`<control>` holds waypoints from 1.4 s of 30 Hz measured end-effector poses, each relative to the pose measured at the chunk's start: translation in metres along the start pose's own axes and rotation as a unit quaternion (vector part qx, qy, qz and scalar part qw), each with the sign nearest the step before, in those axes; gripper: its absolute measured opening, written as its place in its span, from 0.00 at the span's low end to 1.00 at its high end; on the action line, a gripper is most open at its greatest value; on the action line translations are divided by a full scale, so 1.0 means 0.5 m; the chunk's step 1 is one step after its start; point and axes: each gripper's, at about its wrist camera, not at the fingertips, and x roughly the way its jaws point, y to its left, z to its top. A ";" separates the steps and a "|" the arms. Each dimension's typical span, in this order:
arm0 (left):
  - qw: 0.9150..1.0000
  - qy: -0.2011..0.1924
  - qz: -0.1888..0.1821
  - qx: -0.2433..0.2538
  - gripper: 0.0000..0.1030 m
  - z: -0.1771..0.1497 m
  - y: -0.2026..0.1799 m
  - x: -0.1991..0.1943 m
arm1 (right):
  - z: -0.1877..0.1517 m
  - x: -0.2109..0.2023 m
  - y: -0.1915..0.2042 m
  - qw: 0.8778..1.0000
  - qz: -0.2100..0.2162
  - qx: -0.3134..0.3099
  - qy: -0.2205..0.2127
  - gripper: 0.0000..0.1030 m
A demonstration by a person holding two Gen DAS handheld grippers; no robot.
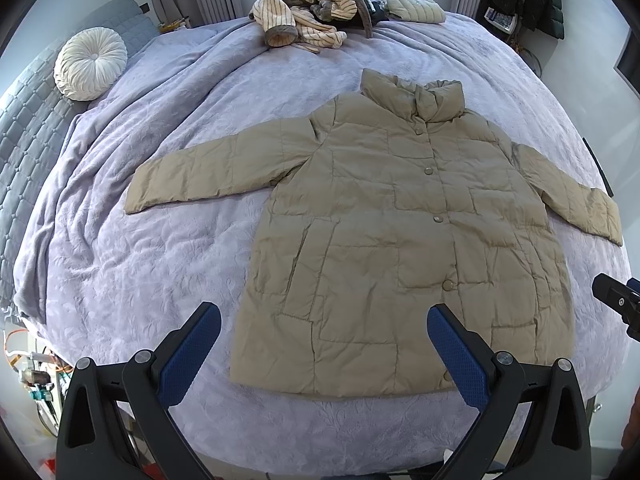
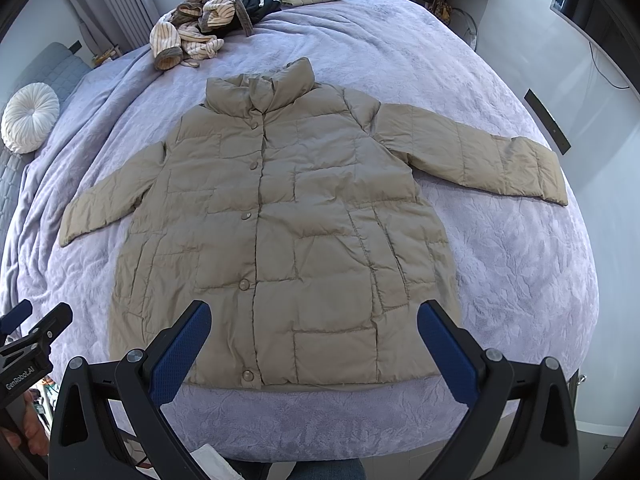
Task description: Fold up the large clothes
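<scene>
1. One lavender bedspread (image 2: pixel 500 280) lies under everything. It is soft and loose, so I judge a deep pinch could lift it along with the garment.
2. One beige quilted jacket (image 2: pixel 304 216), the thing to fold, lies flat and buttoned just ahead of both sets of fingers. Its hem is nearest them and its collar farthest. The padded shell looks slippery, so a shallow pinch may slide off, or catch only the top layer and skew the fold.
3. Two sleeves are spread well out to either side of the fingers. Either may trail or bunch during a lift.
4. Two grippers, the left gripper (image 1: pixel 324 344) and the right gripper (image 2: pixel 314 340), both hover with jaws spread wide, holding nothing.
5. One pile of striped clothes (image 1: pixel 308 12), one pale folded jacket (image 1: pixel 416 6) and one round white cushion (image 1: pixel 90 64) lie far beyond the fingers.
6. Five buttons show along the jacket front.
</scene>
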 end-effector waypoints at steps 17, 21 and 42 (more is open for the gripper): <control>1.000 0.012 -0.002 -0.012 1.00 -0.014 0.031 0.025 | 0.000 0.010 0.025 1.000 0.006 -0.008 0.006 0.99; 0.999 0.019 -0.005 -0.032 1.00 -0.015 0.066 0.041 | 0.007 0.023 0.067 1.000 0.013 -0.019 0.011 0.99; 0.982 0.006 -0.026 -0.188 1.00 0.049 0.362 0.248 | 0.107 0.210 0.344 0.989 0.079 -0.113 0.057 1.00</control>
